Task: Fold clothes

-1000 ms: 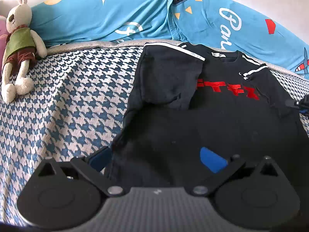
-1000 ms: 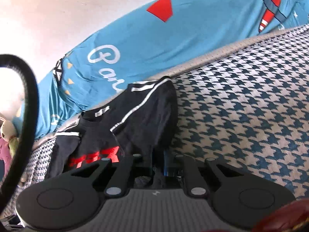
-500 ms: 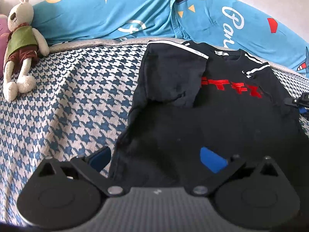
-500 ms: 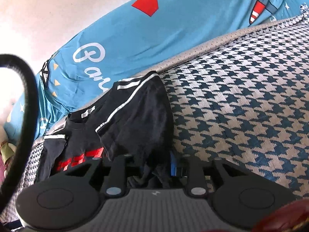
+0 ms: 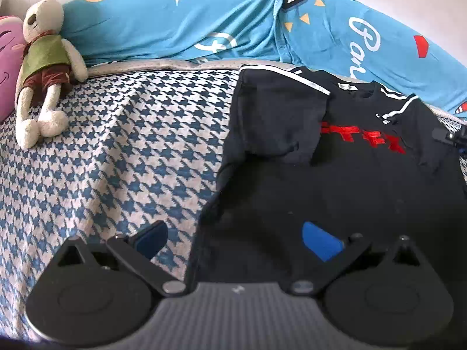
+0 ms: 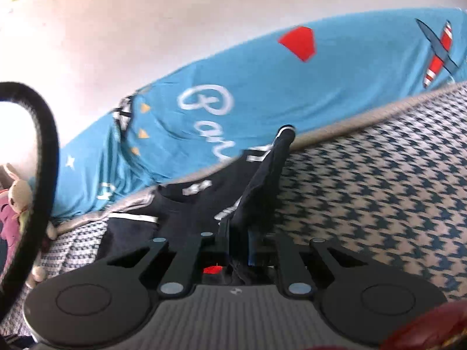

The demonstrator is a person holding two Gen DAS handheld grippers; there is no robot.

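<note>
A black T-shirt with red lettering and white shoulder stripes lies on the houndstooth bed cover. Its left sleeve is folded in over the chest. My left gripper hovers open over the shirt's lower left edge, holding nothing. My right gripper is shut on the shirt's right sleeve, which stands lifted up off the bed. In the left wrist view the right gripper shows at the far right edge by that sleeve.
Blue printed pillows line the head of the bed. A plush rabbit and a pink cushion lie at the far left. A black cable loops through the left of the right wrist view. Bare bed cover stretches right of the shirt.
My right gripper has raised the right sleeve and swung it inward, so the sleeve now stands on edge. The left gripper has drifted slightly left, still open.
</note>
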